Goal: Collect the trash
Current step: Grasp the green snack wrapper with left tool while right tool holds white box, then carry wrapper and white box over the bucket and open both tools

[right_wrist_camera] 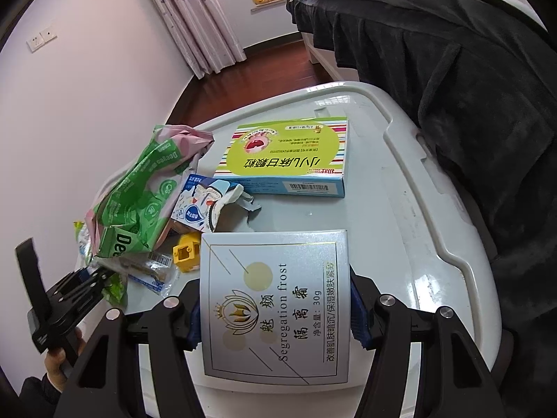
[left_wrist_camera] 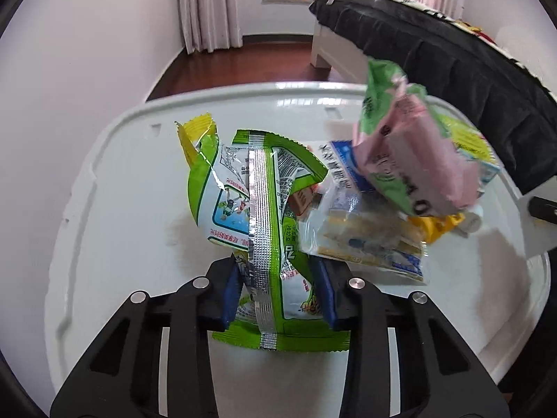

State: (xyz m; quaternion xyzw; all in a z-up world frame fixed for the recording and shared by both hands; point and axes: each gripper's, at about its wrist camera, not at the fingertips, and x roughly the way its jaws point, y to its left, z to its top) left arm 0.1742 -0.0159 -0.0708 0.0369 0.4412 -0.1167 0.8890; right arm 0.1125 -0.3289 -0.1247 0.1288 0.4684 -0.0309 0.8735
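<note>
My left gripper (left_wrist_camera: 278,289) is shut on a green and white snack wrapper (left_wrist_camera: 257,202) and holds it over the white plastic lid (left_wrist_camera: 122,181). My right gripper (right_wrist_camera: 275,317) is shut on a pale blue "Segregation frost" box (right_wrist_camera: 275,299). The other trash lies on the lid: a pink and green bag (right_wrist_camera: 146,188), a clear plastic packet (left_wrist_camera: 365,233), a torn blue and white wrapper (right_wrist_camera: 209,202), a yellow plastic piece (right_wrist_camera: 188,252) and a striped green medicine box (right_wrist_camera: 289,156). The left gripper also shows at the left of the right wrist view (right_wrist_camera: 87,282).
A bed with a dark blanket (right_wrist_camera: 452,87) runs along the lid's right side. A white wall (left_wrist_camera: 87,52) stands to the left. Wooden floor (left_wrist_camera: 243,62) and curtains (left_wrist_camera: 209,7) lie beyond the lid's far edge.
</note>
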